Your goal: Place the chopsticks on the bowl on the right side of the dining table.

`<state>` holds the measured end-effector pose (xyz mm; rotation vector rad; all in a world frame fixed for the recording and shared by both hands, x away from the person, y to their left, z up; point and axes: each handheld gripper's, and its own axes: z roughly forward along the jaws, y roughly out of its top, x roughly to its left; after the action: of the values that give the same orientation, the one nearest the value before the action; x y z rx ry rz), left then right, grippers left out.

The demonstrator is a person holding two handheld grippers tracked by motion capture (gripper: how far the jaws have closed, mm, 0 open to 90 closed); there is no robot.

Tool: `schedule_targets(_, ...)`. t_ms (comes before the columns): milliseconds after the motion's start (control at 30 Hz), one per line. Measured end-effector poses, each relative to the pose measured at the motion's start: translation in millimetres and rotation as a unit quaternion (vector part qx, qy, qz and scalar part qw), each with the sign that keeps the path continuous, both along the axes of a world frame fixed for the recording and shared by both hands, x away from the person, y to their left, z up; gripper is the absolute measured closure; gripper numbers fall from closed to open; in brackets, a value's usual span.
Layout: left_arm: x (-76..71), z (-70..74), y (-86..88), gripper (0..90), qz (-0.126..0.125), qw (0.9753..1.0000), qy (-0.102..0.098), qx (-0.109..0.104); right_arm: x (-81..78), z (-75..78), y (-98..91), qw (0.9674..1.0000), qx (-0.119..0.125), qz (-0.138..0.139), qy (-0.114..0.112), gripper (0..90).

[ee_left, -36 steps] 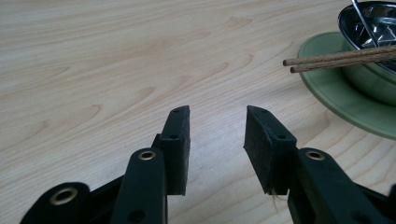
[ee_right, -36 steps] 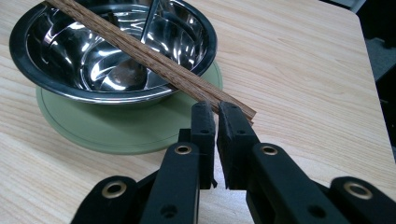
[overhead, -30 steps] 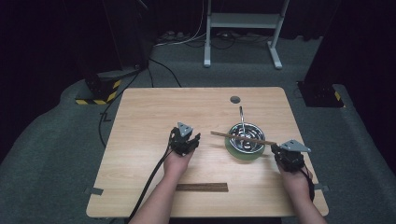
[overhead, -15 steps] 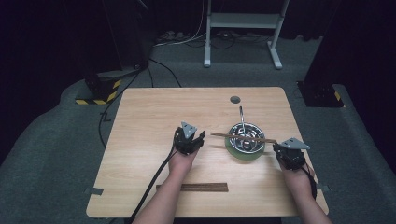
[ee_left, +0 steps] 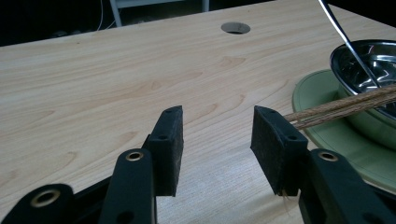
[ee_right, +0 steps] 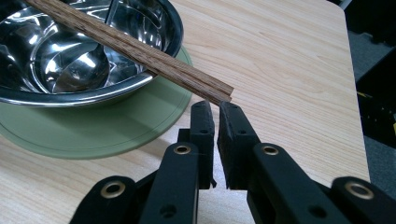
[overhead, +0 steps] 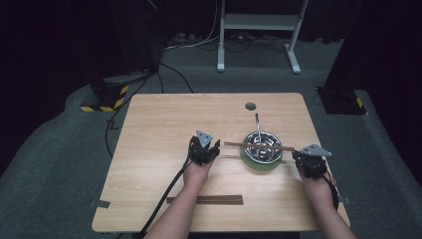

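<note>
A second pair of dark chopsticks [overhead: 205, 200] lies flat near the table's [overhead: 149, 149] 6 o'clock edge. A round hole [overhead: 251, 106] is at 12 o'clock. A white metal stand [overhead: 259, 22] is on the grey floor [overhead: 59, 174] beyond.

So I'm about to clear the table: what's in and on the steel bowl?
A spoon lies inside the steel bowl; chopsticks rest across its rim. The green plate sits underneath, its middle covered by the bowl.

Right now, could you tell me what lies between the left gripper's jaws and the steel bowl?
In the left gripper view, the chopsticks across the steel bowl reach to the left gripper, over the green mat and bare table.
</note>
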<state>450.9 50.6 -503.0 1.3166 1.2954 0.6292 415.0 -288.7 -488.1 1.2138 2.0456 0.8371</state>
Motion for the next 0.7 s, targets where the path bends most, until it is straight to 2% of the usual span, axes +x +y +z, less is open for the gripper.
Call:
schedule_targets(33,0.5,-0.7,-1.2,53.3,0.005,1.0000,0.001,-0.008,0.7,-0.3,-0.9,1.0000,-0.001,0.000,0.003,84.0)
schedule_targets(267,0.0,-3.7,-2.6,52.5,0.002,0.9999,0.012,-0.002,5.9,-3.1,-6.6,1.0000,0.002,-0.005,0.006,83.9)
schedule_targets(333,-0.3,-3.6,-2.6,53.2,0.003,0.9999,0.012,0.000,7.4,-2.8,-6.8,0.9999,-0.011,-0.006,0.009,83.8)
schedule_targets(433,-1.3,-4.2,-1.1,53.5,0.001,0.9999,0.015,0.008,8.9,1.4,-9.1,0.9999,-0.006,-0.008,0.007,83.8)
schedule_targets(500,-1.2,-5.4,-2.2,53.8,0.004,0.9999,0.016,0.000,9.5,3.2,-9.9,1.0000,-0.008,-0.005,0.002,83.8)
schedule_targets(567,-2.0,-6.7,-1.2,54.4,0.000,0.9997,0.020,0.013,9.4,4.1,-9.3,0.9999,-0.006,-0.006,0.007,83.8)
schedule_targets(700,-3.2,-8.2,-1.9,55.3,-0.001,0.9995,0.027,0.014,10.2,3.1,-10.2,0.9999,-0.010,-0.006,0.004,83.7)
